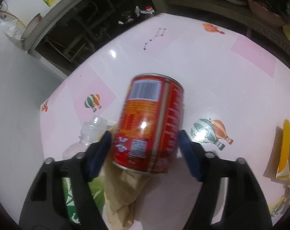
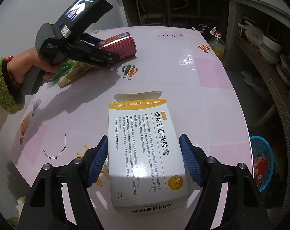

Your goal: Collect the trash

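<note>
Red can (image 1: 147,123) lies on its side on pink surface (image 1: 212,72), between left gripper (image 1: 145,140) jaws; pads flank it, contact unclear. Right gripper (image 2: 144,147) jaws spread astride medicine box (image 2: 145,153), narrow gaps either side.

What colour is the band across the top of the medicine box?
Yellow-orange with white lettering, on the medicine box; clearest in the right wrist view.

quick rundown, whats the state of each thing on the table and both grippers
red can: lying on its side, between the left gripper's pads
left gripper: around the can, grip not clear
medicine box: lying flat, end flap open
right gripper: open, pads either side of the box, gaps visible
clear bottle: lying down, uncapped
brown paper: crumpled
</note>
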